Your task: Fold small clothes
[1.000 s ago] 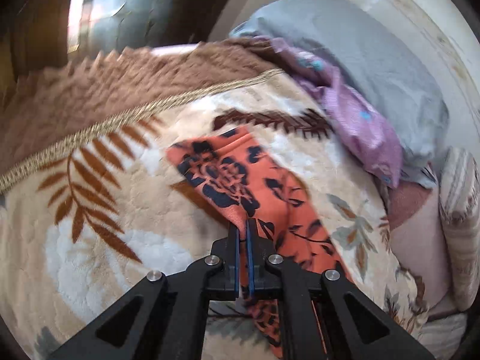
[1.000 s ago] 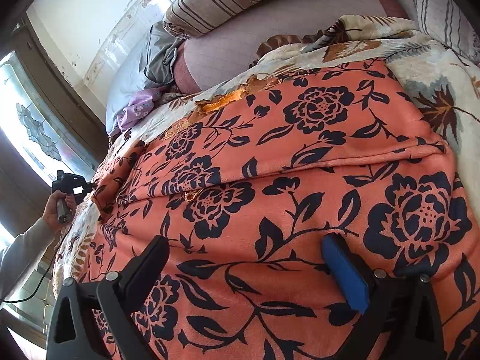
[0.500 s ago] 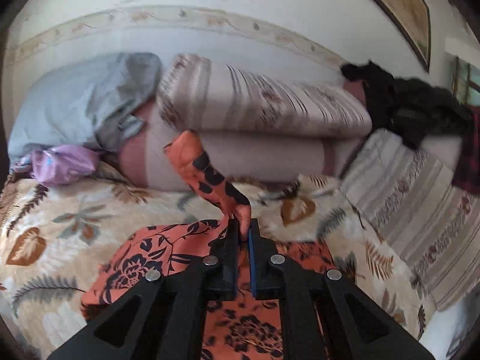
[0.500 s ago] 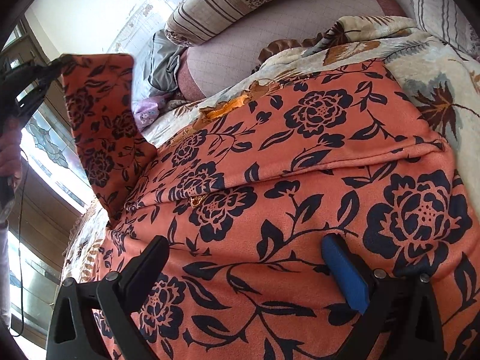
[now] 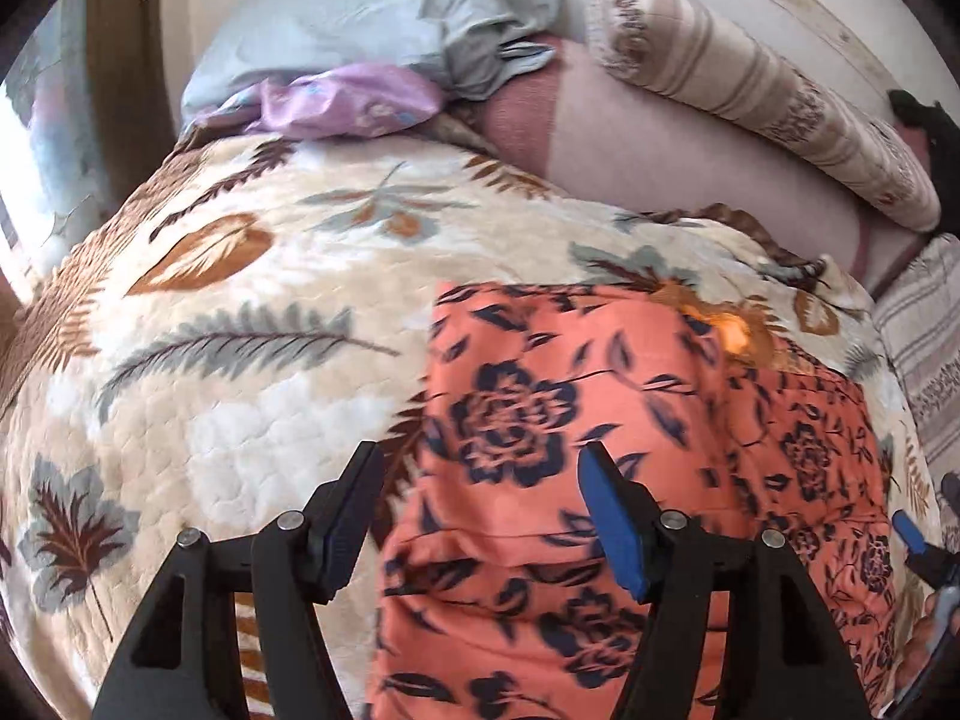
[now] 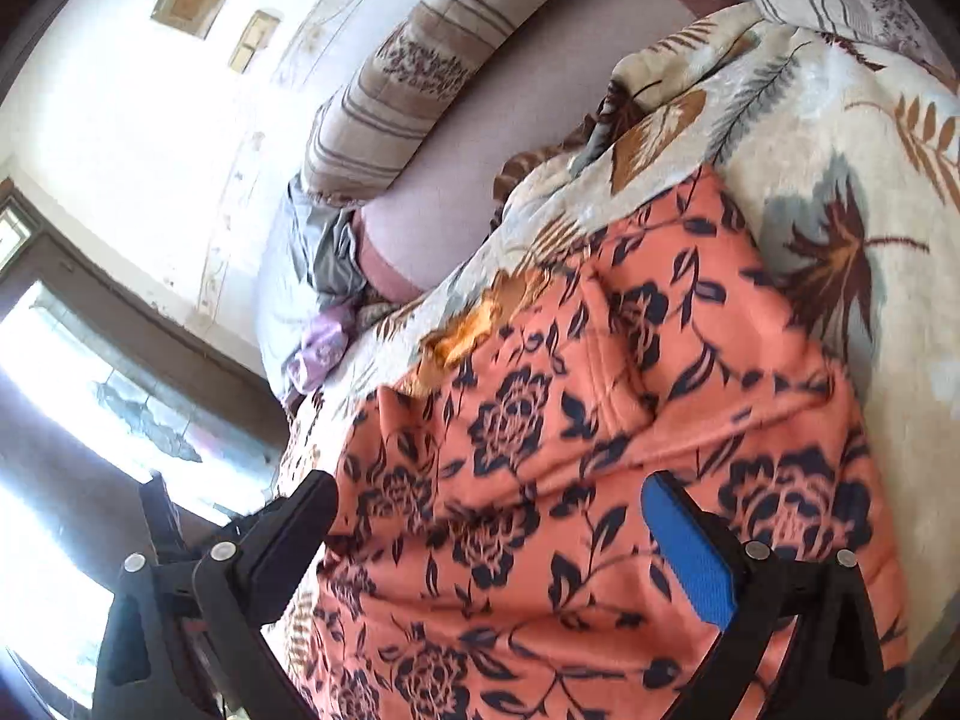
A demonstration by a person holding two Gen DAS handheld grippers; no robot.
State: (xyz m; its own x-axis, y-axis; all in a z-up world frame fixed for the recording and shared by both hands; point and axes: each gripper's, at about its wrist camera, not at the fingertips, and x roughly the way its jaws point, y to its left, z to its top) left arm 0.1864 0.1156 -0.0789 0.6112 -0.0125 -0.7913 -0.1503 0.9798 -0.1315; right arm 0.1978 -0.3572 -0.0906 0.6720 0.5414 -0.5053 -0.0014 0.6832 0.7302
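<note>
An orange garment with dark blue flowers (image 5: 600, 432) lies folded over on a leaf-patterned blanket (image 5: 240, 312). It also shows in the right wrist view (image 6: 570, 450), with a seam running across it. My left gripper (image 5: 480, 480) is open and empty, just above the garment's left edge. My right gripper (image 6: 486, 516) is open and empty, low over the garment. The right gripper's blue tip (image 5: 909, 531) shows at the right edge of the left wrist view.
A grey pillow (image 5: 372, 6), a purple cloth (image 5: 348, 102) and a striped bolster (image 5: 762, 96) lie along the wall behind the blanket. A pink cushion (image 6: 468, 162) sits under the bolster. A bright window (image 6: 60, 420) is at the left.
My left gripper carried the garment's end up and over, then opened and let it go; the end now lies folded on the garment. My right gripper tilted and stayed open.
</note>
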